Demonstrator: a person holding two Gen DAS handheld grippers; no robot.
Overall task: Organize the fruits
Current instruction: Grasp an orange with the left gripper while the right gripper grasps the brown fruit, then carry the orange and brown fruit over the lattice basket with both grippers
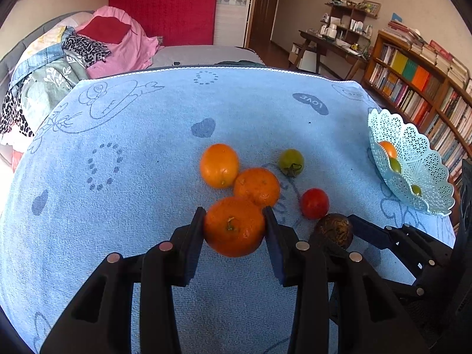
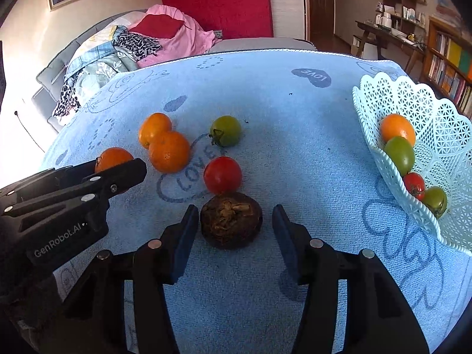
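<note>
Where the left wrist view looks down along its own fingers, left gripper (image 1: 234,221) clamped on a round orange tangerine with a green stem stub (image 1: 234,226), both dark pads pressed to its sides above the pale blue printed towel (image 1: 132,147). Just beyond the jaws, a second orange (image 1: 257,187) touching the held one, and a third (image 1: 219,165) touching that. Farther out and right of the jaws, a green tomato (image 1: 291,162) and a red tomato (image 1: 314,203). Far right, a pale blue lattice plastic basket (image 1: 424,159) holding fruit.

In the right wrist view, right gripper (image 2: 235,221) with jaws apart around a dark brown, rough-skinned round fruit (image 2: 231,219) (left pad about touching, a clear gap at the right pad). Red tomato (image 2: 223,174) just beyond it, touching or nearly so. Basket (image 2: 442,124) well off to the right of the jaws.
</note>
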